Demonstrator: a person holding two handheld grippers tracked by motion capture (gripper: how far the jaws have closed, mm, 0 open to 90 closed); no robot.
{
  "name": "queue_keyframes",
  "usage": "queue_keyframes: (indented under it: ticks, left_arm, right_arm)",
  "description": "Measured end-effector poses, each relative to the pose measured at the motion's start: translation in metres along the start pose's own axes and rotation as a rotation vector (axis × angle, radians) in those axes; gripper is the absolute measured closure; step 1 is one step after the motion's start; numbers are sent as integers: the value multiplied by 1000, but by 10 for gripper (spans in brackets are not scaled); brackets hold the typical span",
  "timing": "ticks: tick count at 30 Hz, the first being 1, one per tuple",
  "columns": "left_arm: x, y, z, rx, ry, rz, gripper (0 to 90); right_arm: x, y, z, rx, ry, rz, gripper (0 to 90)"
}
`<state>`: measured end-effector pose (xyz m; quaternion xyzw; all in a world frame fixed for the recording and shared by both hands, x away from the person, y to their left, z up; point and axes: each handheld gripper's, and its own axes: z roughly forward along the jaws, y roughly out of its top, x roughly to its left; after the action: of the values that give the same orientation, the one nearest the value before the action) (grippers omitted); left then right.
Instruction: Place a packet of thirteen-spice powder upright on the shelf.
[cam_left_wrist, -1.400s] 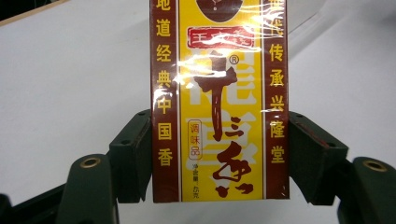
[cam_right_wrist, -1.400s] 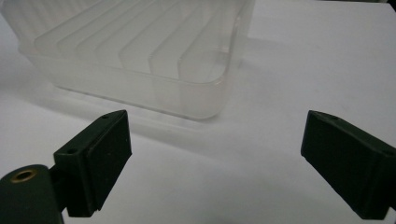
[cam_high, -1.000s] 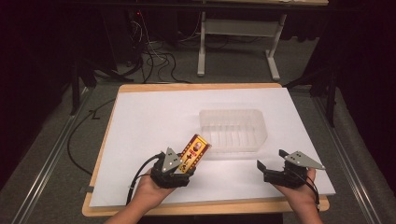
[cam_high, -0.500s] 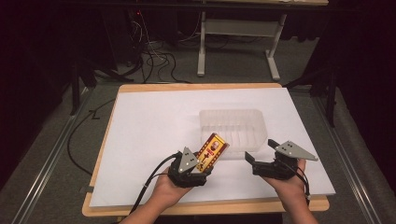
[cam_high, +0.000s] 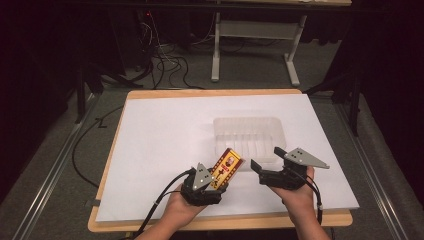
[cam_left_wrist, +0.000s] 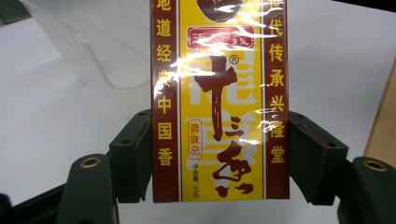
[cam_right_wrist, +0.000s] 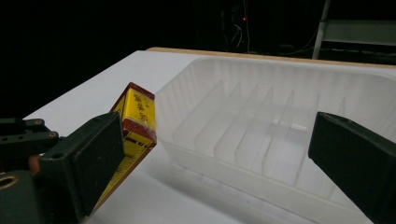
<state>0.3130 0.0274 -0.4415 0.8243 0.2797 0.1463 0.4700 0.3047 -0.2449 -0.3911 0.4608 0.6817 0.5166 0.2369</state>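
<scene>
A yellow and dark-red box (cam_high: 227, 166) printed with Chinese characters is held by its lower end in my left gripper (cam_high: 218, 177). It tilts up toward the near left corner of a clear ribbed plastic tray (cam_high: 250, 136). In the left gripper view the black pads (cam_left_wrist: 135, 151) press both long sides of the box (cam_left_wrist: 219, 102). My right gripper (cam_high: 265, 159) hovers open just in front of the tray's near edge. In the right gripper view the tray (cam_right_wrist: 280, 130) lies between and beyond its wide-apart jaws (cam_right_wrist: 219, 137), with the box (cam_right_wrist: 135, 114) at the left.
A white sheet (cam_high: 165, 135) covers the wooden tabletop (cam_high: 220, 222). Cables (cam_high: 160, 60) and a white table frame (cam_high: 250, 45) lie on the dark floor beyond. Metal rails (cam_high: 45, 185) run along both sides.
My left gripper has carried the box rightward, closer to the tray's near left corner. My right gripper has moved left and risen toward the tray's front edge.
</scene>
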Motion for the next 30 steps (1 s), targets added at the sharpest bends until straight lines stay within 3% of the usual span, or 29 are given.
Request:
queue_keyframes:
  ticks: [6, 12, 21, 25, 30]
  left_arm:
    - [-4, -2, 9, 16, 2, 9, 328]
    - [-13, 0, 14, -7, -24, 3, 328]
    - [-21, 2, 14, -28, -43, 17, 328]
    - [-21, 3, 13, -36, -36, 13, 328]
    - [-20, 2, 13, -41, -27, 9, 327]
  right_arm:
    - [3, -4, -2, -11, 46, 23, 90]
    - [11, -9, 7, 10, 96, 49, 133]
    - [16, -18, 18, 50, 113, 53, 167]
    - [16, -23, 23, 68, 137, 99, 207]
    - [17, -25, 25, 69, 159, 111, 271]
